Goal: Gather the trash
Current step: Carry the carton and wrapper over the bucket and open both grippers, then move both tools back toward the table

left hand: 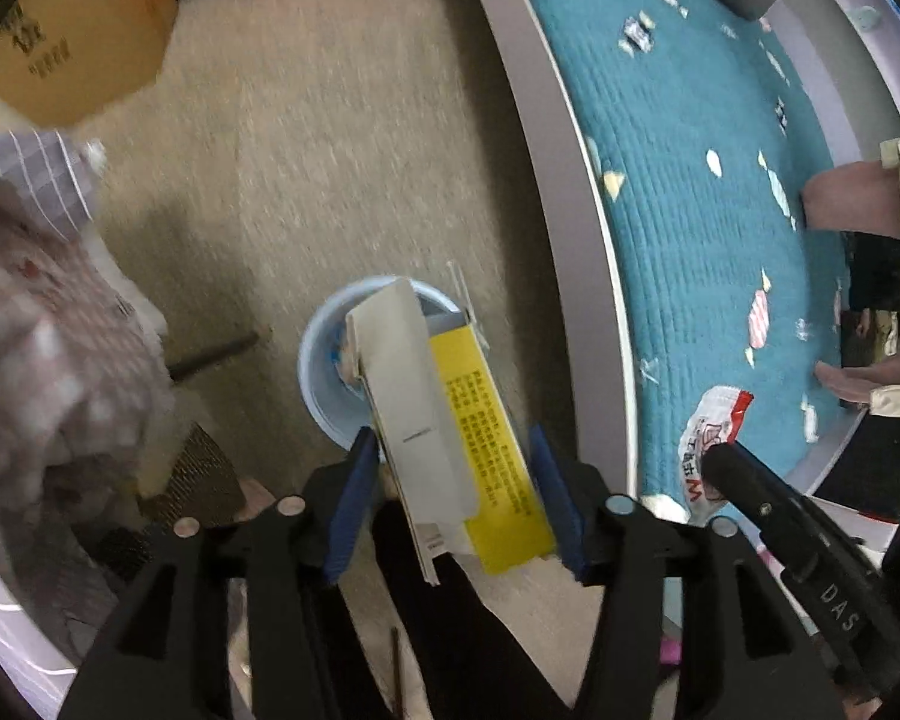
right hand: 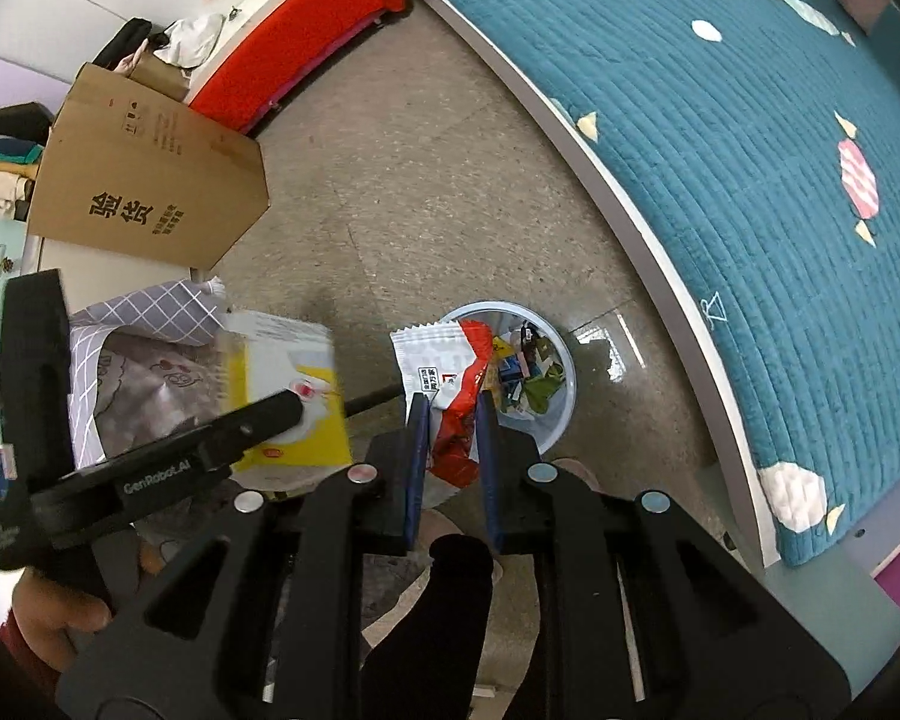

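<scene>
trash is in both of my grippers. my left gripper [left hand: 450, 456] has a flat yellow and grey box [left hand: 444, 420] between its blue pads. the pads sit wide apart on each side of the box, and i cannot tell if they press on it. the box hangs right over the little blue bin [left hand: 324, 372] on the floor and hides most of the bin's mouth.

my right gripper [right hand: 453, 414] is clamped on a red and white wrapper [right hand: 450, 384], and the wrapper is bunched up between the pads. it hangs just beside the left rim of the blue bin [right hand: 564, 384]. inside the bin i can see lots of small bright wrappers already.

next to the bin is a bed with a teal quilt [right hand: 750, 150] that has candy shapes on it. a brown cardboard box [right hand: 144, 180] stands on the floor farther off, and a grey checked cloth [right hand: 150, 312] lies near it.
</scene>
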The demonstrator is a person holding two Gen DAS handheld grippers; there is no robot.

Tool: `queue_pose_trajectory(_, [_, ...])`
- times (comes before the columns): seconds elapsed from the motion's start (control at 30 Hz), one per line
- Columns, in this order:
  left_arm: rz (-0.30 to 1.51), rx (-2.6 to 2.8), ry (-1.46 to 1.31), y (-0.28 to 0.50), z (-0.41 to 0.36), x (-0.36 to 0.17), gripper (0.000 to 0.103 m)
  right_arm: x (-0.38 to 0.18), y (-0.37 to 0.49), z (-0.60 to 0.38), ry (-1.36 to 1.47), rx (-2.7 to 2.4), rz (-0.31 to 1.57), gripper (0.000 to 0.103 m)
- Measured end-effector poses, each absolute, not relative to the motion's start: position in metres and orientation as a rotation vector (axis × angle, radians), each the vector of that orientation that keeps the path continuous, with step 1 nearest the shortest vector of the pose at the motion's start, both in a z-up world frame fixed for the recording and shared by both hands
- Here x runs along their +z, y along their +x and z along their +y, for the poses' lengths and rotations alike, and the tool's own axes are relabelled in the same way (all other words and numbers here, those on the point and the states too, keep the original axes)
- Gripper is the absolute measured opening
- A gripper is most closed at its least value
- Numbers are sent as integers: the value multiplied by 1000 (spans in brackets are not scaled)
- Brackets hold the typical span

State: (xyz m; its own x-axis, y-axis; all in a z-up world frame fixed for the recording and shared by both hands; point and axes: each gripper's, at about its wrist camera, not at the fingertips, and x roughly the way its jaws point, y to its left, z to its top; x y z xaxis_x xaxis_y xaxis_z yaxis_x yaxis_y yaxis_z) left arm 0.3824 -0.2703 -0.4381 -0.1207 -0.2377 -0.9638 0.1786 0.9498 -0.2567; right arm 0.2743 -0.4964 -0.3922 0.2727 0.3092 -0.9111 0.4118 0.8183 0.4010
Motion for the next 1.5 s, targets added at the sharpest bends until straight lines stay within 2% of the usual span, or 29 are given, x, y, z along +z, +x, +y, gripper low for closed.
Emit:
queue_pose_trajectory(0.07, [1681, -314, -74, 383, -264, -443, 71, -393, 275, -497, 657, -75, 1323, 16])
queue_pose_trajectory(0.9, [1528, -150, -74, 381, -193, -385, 71, -380, 315, -419, 558, 75, 1376, 18])
queue_pose_trajectory(0.97, [1522, -145, -82, 379, -190, -381, 71, -381, 317, -415, 551, 74, 1384, 23])
queue_pose_trajectory(1.0, [1519, -146, -91, 378, -186, -379, 71, -380, 317, -412, 541, 70, 1387, 30])
queue_pose_trajectory(1.03, [1516, -143, -95, 378, -183, -378, 71, -380, 318, -410, 534, 66, 1388, 42])
queue_pose_trajectory(1.07, [1513, -139, -98, 377, -181, -377, 71, -379, 318, -408, 526, 64, 1387, 47])
queue_pose_trajectory(1.33, [1473, -156, -165, 371, -163, -356, 71, -356, 318, -385, 498, 98, 1369, 48])
queue_pose_trajectory(1.5, [1370, -162, -237, 371, -129, -319, 71, -322, 324, -360, 456, 145, 1302, 48])
